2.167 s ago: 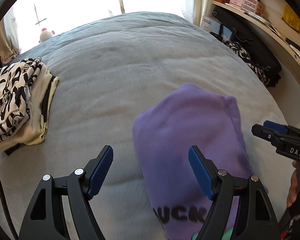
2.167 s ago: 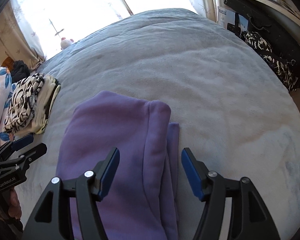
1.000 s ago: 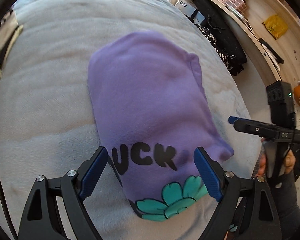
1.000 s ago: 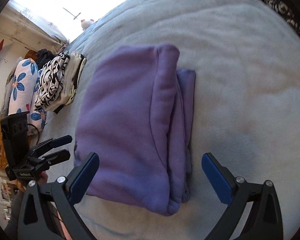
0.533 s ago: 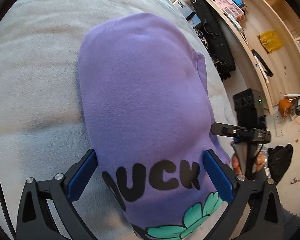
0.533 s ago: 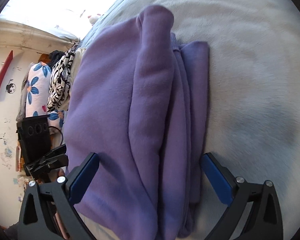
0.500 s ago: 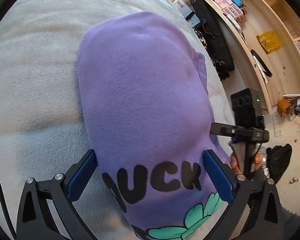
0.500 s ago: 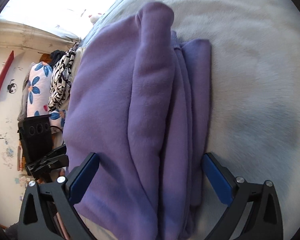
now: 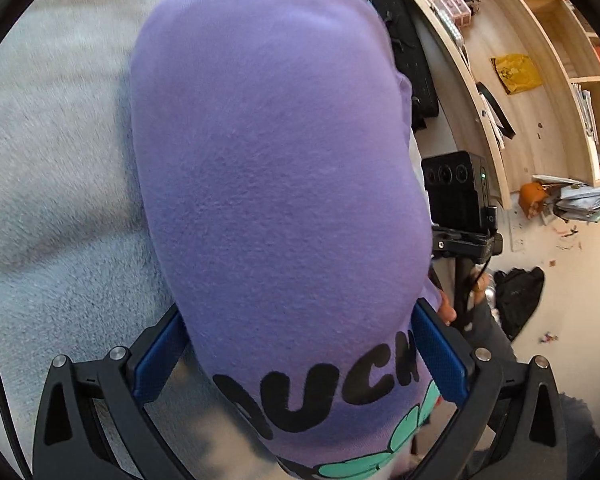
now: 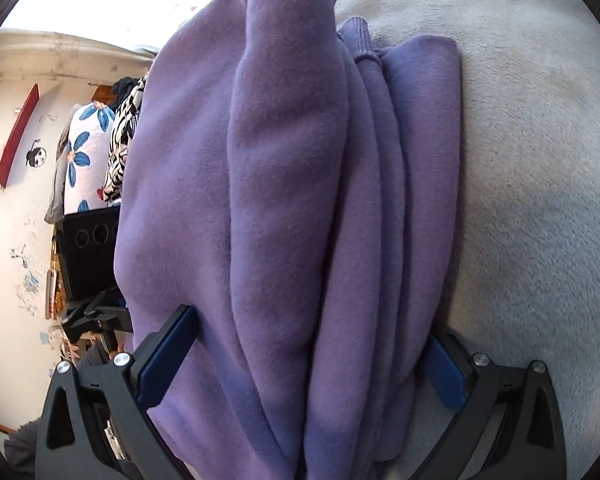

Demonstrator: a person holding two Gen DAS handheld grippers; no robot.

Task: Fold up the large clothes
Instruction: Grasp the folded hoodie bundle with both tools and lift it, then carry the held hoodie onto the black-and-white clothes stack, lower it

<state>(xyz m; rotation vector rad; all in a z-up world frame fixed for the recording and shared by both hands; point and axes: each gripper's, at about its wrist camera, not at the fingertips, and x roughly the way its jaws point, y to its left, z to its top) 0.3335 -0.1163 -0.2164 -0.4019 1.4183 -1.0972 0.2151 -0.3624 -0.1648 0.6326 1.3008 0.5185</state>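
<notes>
Straddling the folded hoodie [image 9: 276,184] on the bed [image 9: 52,184], left gripper [image 9: 300,360] and right gripper [image 10: 312,356] are gaping wide, gripping nothing; layers at 3 o'clock risking slipping out if pinched shallow.

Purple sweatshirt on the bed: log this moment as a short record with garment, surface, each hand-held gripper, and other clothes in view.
garment: purple sweatshirt, folded into a thick bundle, black lettering and teal flower print at the near end
surface: grey fleece blanket
left hand-held gripper: wide open, straddling the printed end
right hand-held gripper: wide open, straddling the layered end
other clothes: black-and-white patterned stack beyond the sweatshirt
</notes>
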